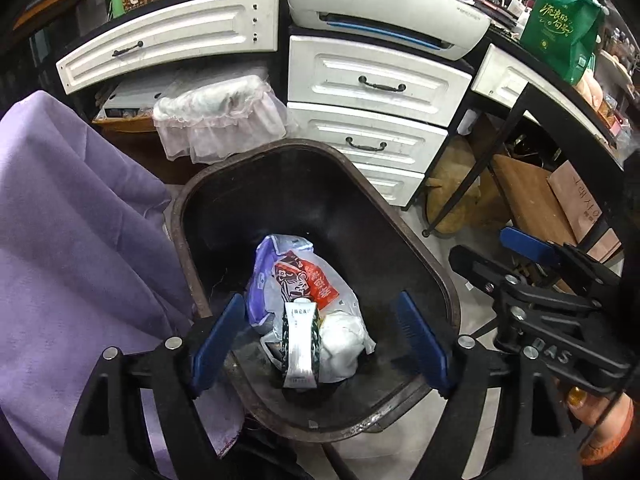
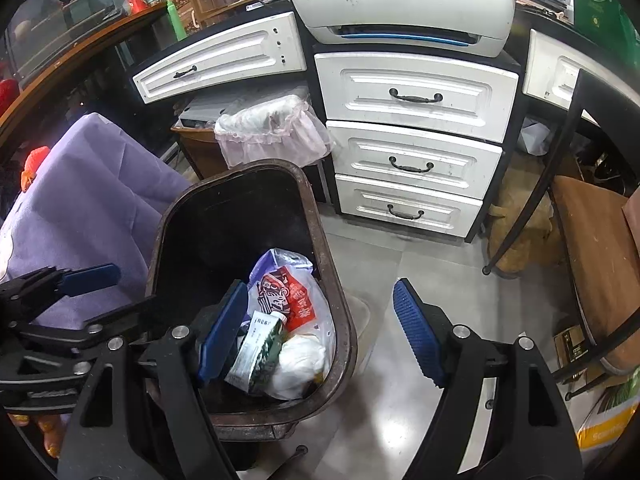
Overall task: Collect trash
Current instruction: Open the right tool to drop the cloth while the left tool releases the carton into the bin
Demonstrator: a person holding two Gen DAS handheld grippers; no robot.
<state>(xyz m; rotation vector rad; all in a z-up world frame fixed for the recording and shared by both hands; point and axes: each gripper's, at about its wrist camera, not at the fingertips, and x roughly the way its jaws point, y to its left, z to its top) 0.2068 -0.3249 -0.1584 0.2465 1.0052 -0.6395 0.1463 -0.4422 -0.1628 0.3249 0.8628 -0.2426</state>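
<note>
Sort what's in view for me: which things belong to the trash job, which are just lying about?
Job: dark bin; green-and-white carton, red wrapper and white wad inside it.
Lying about: printer, white drawers, purple cloth, green bag.

A: What stands on the grey tiled floor (image 2: 400, 280)?
B: A dark trash bin (image 2: 340, 304), near the middle. Beyond it, the white drawer cabinet (image 2: 416, 168).
A: And to the right?
B: A black metal frame leg (image 2: 520, 216) rests on the tiles.
</note>
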